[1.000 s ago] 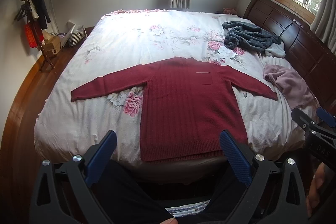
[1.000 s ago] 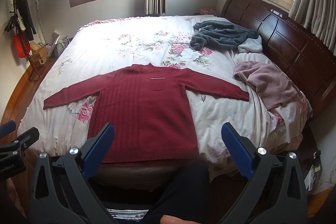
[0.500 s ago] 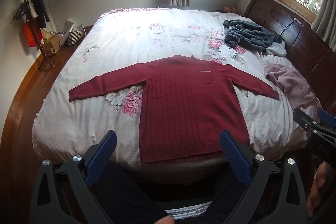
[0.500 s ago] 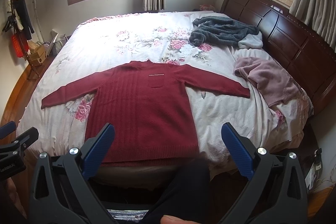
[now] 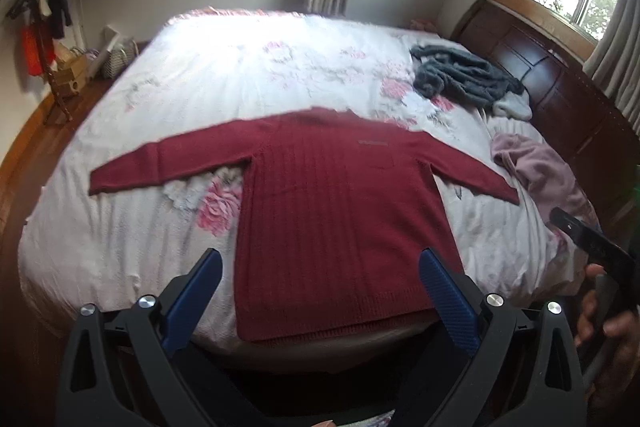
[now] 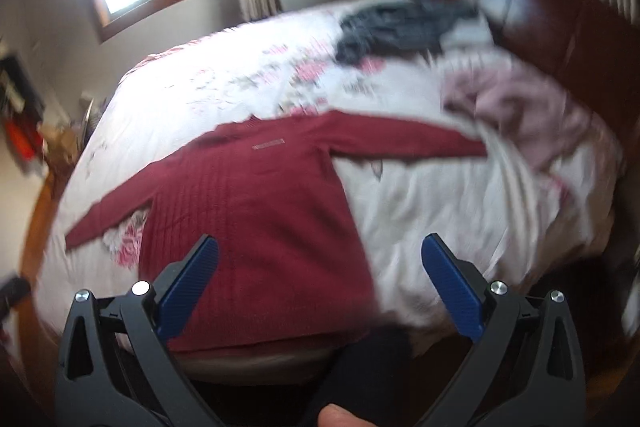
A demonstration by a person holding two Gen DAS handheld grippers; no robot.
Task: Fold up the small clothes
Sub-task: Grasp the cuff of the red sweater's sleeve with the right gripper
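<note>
Red sweater (image 5: pixel 344 211) lies flat on the bed (image 5: pixel 120 239), sleeves spread, hem at the near edge. Left gripper (image 5: pixel 320 281) and right gripper (image 6: pixel 320 267): jaws wide apart, both empty, above the hem and short of the cloth.

Step in hand, as judged: the first fold. Best to pinch a cuff and its shoulder together, then lay the sleeve across the ribbed body without dragging it.

Beyond the sweater's right sleeve, a pink garment (image 5: pixel 540 171) sits just beside the cuff and could get caught. Grey garment (image 5: pixel 464 79) farther off, toward the headboard (image 5: pixel 560 95). Right view is blurred.
</note>
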